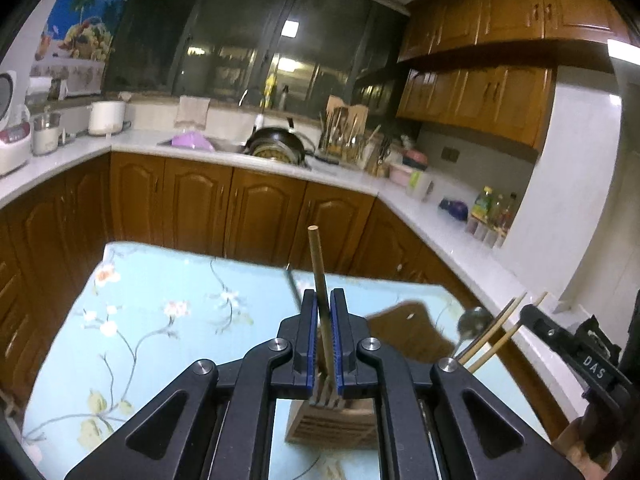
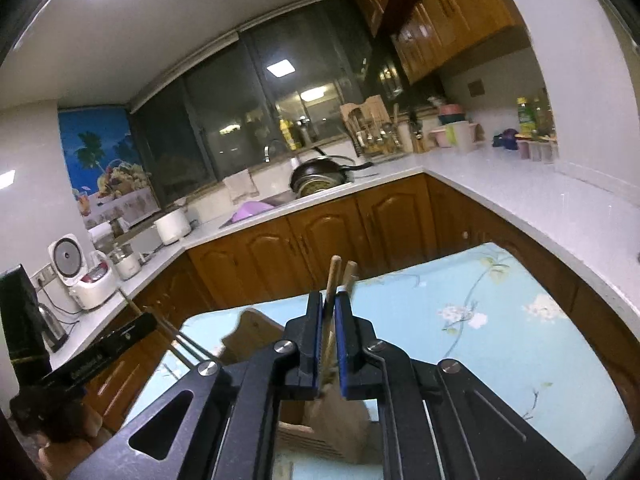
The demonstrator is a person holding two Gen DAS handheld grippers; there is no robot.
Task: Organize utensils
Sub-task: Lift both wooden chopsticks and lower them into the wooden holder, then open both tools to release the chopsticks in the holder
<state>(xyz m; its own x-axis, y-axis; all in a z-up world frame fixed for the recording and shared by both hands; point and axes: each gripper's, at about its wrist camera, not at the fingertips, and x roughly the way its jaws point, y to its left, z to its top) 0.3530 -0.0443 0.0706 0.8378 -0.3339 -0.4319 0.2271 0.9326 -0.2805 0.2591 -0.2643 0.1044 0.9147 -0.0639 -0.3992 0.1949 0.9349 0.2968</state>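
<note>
The left tool (image 1: 324, 300) is clenched on a wooden-handled fork (image 1: 320, 280), tines down over the slotted wooden holder (image 1: 332, 420) directly beneath it. The tabletop (image 1: 160, 300) lies open ahead and to its left, ending at a far edge. Only the right view shows the right tool (image 2: 328, 304) grasping chopsticks (image 2: 340, 272) above that holder.

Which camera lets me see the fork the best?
The left wrist view. The fork sits right in the middle, clamped in the left gripper, wooden handle pointing up and tines showing below. The right wrist view shows only thin sticks at its left edge, too blurred to tell a fork.
</note>
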